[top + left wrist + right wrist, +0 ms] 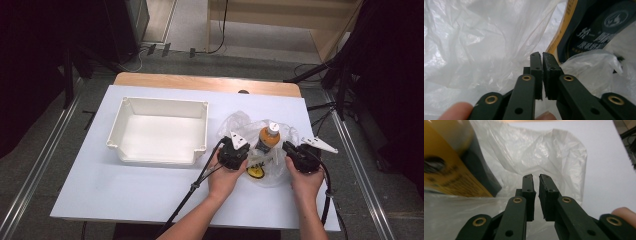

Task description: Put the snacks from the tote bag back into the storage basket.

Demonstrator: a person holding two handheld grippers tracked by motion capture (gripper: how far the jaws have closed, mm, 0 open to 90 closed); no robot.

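Forearms come in from the bottom edge of the high view, each hand wrapped round a black gripper on a white table. On the person's left, the left gripper sits against the near left side of a clear plastic bag; the right gripper sits against the bag's right side, so the bag lies between the two.

Inside the bag lies an orange drink bottle with a white cap, its cap end pointing away from the person. A small yellow and black item shows through the film at the bag's near edge; what it is cannot be told.

From the left gripper view, the left gripper has its jaws clenched pad to pad, with crumpled bag film close around the tips; whether a fold of film is pinched between the pads cannot be made out. A dark, yellow-edged label with printed characters fills the upper right.

From the right gripper view, the right gripper is nearly closed, a thin slit left between the pads; the bag film rises just beyond the tips, and the bottle's orange label lies to the left.

An empty white plastic bin stands on the table well to the left of the bag
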